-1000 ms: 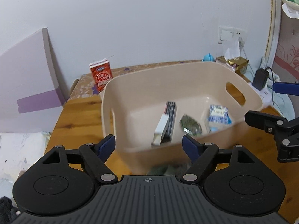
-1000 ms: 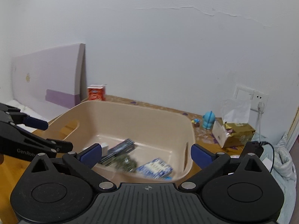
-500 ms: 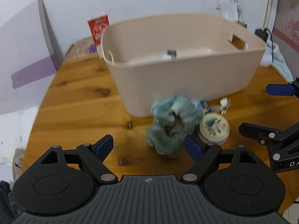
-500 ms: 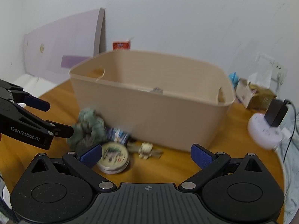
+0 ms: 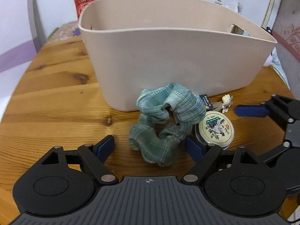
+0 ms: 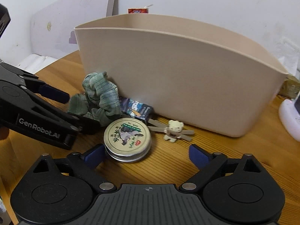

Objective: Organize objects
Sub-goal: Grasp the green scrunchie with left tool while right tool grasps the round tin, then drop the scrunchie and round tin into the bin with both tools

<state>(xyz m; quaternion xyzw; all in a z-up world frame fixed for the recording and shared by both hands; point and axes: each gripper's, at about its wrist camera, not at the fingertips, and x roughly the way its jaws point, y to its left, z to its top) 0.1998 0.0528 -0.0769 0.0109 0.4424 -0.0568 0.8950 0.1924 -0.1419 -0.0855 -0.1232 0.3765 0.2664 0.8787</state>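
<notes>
A green plaid scrunchie point(image 5: 165, 123) lies on the wooden table against the front wall of a beige bin point(image 5: 168, 56). My left gripper point(image 5: 150, 147) is open, low over the table, its fingers either side of the scrunchie's near end. Right of it are a round tin point(image 5: 215, 130), a small dark blue box point(image 5: 206, 102) and a tiny bear hair clip point(image 5: 226, 103). My right gripper point(image 6: 145, 154) is open and empty; the tin point(image 6: 127, 138) sits by its left fingertip, the bear clip point(image 6: 173, 130) and blue box point(image 6: 136, 109) beyond. The scrunchie point(image 6: 99, 97) shows at left.
A red carton point(image 5: 85, 3) stands behind the bin point(image 6: 178, 71). A lilac board point(image 5: 15, 28) leans on the wall at left. A white device point(image 6: 290, 116) sits on the table at right. The table edge curves at left.
Both grippers dropped from above the bin to table level in front of it and moved closer to the scrunchie and tin. The bin's inside is out of sight now.
</notes>
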